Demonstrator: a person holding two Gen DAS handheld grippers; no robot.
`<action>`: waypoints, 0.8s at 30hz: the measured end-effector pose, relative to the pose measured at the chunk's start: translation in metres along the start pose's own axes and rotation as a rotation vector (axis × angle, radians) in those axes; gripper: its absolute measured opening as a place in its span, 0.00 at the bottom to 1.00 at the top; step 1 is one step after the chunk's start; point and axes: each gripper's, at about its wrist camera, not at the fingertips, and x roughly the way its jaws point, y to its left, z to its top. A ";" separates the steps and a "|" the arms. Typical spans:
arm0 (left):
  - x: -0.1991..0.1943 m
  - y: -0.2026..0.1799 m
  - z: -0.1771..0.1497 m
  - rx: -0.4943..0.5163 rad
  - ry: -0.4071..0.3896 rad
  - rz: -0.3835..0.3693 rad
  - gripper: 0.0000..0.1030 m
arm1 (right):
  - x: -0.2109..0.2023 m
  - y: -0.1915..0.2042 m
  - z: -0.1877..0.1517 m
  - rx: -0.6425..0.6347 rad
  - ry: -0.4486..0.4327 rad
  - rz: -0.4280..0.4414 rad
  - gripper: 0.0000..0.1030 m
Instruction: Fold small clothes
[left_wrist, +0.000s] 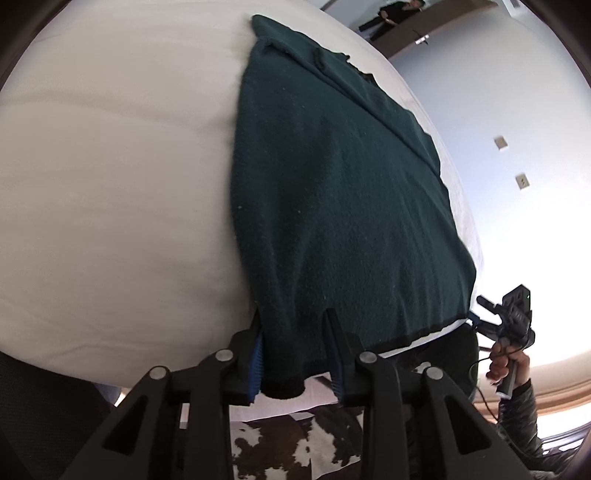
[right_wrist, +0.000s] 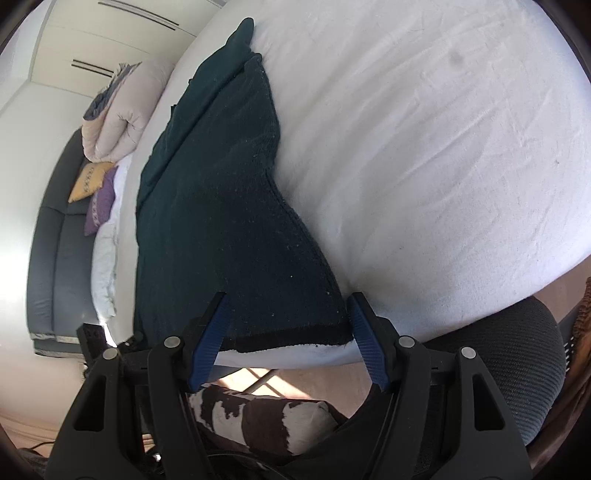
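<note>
Draping off the white bed's (left_wrist: 110, 206) near edge, dark green sweater (left_wrist: 332, 206) hides its hem corner between left gripper (left_wrist: 293, 343) pads, clamped on it; right gripper (right_wrist: 288, 332) w/ jaws apart straddles other corner, grip unclear; cowhide rug (right_wrist: 258, 417), office chair (right_wrist: 517, 362) crowd below.

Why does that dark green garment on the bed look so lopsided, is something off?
Nothing is damaged. The dark green garment lies mostly flat on the white bed, but its near hem hangs over the bed's edge, bunched between the left gripper fingers, and one sleeve looks folded across the top.
</note>
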 end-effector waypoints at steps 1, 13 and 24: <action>0.001 0.000 0.000 0.003 0.002 0.006 0.15 | 0.000 -0.003 0.000 0.008 -0.002 0.014 0.57; -0.015 0.010 -0.007 -0.057 -0.039 -0.070 0.08 | -0.004 0.001 -0.009 -0.043 -0.011 0.025 0.08; -0.051 0.021 0.007 -0.213 -0.190 -0.323 0.07 | -0.041 0.047 0.004 -0.050 -0.175 0.275 0.07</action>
